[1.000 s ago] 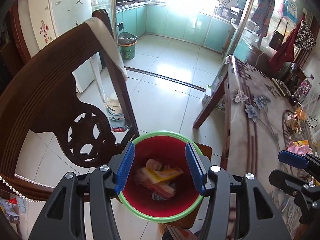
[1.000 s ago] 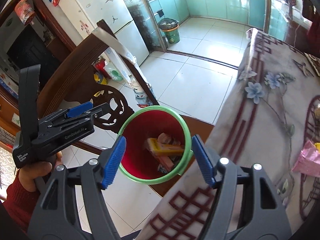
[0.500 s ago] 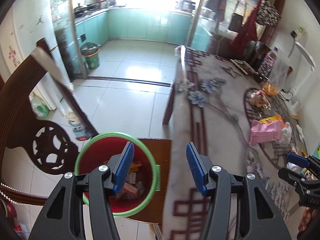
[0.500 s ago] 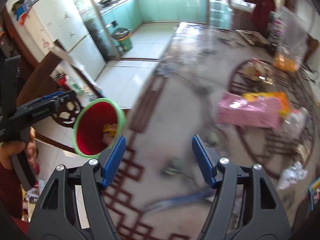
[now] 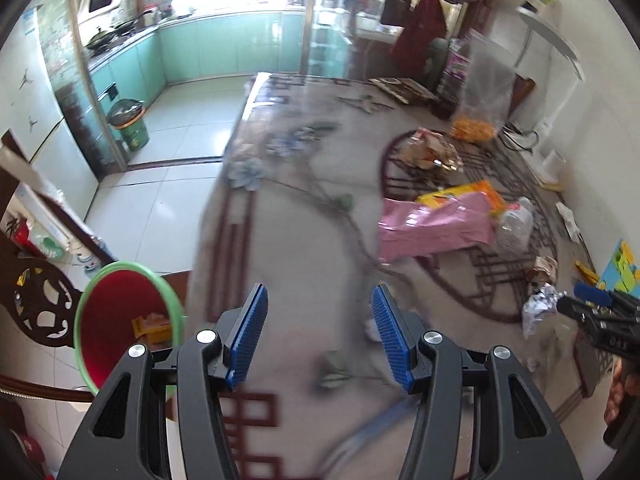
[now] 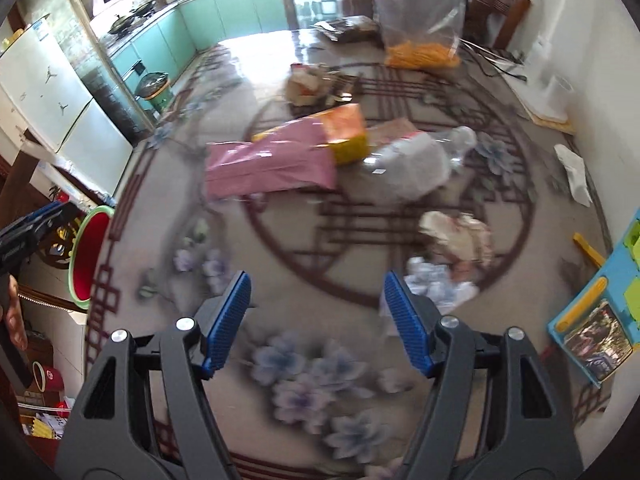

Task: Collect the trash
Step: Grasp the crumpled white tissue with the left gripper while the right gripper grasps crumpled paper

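A red bin with a green rim (image 5: 120, 320) stands on a chair left of the table and holds wrappers; it also shows in the right wrist view (image 6: 90, 256). Trash lies on the patterned table: a pink bag (image 5: 434, 226) (image 6: 272, 162), a yellow-orange packet (image 6: 346, 130), a crushed clear bottle (image 6: 416, 160), crumpled paper (image 6: 460, 236) and a crumpled foil wrapper (image 6: 436, 282) (image 5: 538, 310). My left gripper (image 5: 318, 336) is open and empty over the table's near left part. My right gripper (image 6: 316, 320) is open and empty, its right finger close to the foil wrapper.
A clear bag with orange snacks (image 6: 420, 20) and a heap of wrappers (image 6: 316, 82) sit at the far side. A blue toy board (image 6: 604, 296) lies at the right edge. A carved wooden chair (image 5: 36, 304) stands by the bin. The kitchen floor holds a green bin (image 5: 130, 126).
Both grippers have swung right, away from above the red bin and over the table. The bin has slid to the left edge of both views. Both stay open and empty.
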Available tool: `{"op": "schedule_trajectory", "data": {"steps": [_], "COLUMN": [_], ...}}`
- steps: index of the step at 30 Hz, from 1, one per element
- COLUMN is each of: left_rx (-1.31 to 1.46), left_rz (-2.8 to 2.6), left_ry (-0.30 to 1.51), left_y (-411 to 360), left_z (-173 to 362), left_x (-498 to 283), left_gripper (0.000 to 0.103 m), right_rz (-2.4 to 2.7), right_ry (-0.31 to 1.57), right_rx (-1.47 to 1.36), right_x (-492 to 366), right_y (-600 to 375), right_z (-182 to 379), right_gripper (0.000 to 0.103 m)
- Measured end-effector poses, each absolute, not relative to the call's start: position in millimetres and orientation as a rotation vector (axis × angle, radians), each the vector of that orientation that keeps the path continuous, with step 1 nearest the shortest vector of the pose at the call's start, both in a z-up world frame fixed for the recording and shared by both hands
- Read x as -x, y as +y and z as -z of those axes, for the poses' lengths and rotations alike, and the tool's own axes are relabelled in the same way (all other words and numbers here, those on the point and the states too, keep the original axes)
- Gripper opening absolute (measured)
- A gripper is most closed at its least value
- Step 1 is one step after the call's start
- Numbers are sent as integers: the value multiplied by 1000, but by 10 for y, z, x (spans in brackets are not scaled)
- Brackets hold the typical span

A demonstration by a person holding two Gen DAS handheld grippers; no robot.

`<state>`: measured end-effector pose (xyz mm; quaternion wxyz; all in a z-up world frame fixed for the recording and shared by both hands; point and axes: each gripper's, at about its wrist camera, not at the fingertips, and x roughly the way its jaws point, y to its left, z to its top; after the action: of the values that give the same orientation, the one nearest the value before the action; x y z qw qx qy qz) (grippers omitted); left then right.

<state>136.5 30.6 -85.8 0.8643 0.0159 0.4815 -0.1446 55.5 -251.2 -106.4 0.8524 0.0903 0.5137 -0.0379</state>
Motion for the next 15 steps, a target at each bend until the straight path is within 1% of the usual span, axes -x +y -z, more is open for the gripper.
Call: {"op": "schedule_trajectory", "data": {"steps": [1, 2, 6, 9, 12, 13, 14, 15], "left_rx": [-37, -41, -57, -98, -168, -196, -226, -245], "left_rz": [312, 323, 384, 472, 566, 591, 620, 645], "left_ry": [1015, 1023, 1036, 1024, 1022, 1037, 1050, 1051], "left_y": [185, 33, -497, -949, -1388, -1510, -1644, -1750], "left_z": [870, 885, 910, 921, 966, 987, 1010, 1023], "left_x": [-1336, -1306, -1209, -1087, -941, -899, -843, -789], "left_gripper": [59, 61, 62, 65, 74, 75, 75, 75], "right_rz": [85, 94, 130, 109, 79, 61, 51, 50], "right_ry": [1079, 1080, 1107, 1152, 1188, 1199, 1214, 1233], "right_rx": [-206, -223, -279, -288, -255, -236, -208, -171], "right_x": [-545, -552, -641, -744, -863, -897, -927, -954], "right_y": [-2651, -2805, -3412, -3629, -3698, -3698, -3691, -3675], "right_z": [1087, 1111, 1289, 1466, 1644, 1700, 1753, 1827], "right_gripper": [67, 67, 67, 67, 67, 66, 62, 53]}}
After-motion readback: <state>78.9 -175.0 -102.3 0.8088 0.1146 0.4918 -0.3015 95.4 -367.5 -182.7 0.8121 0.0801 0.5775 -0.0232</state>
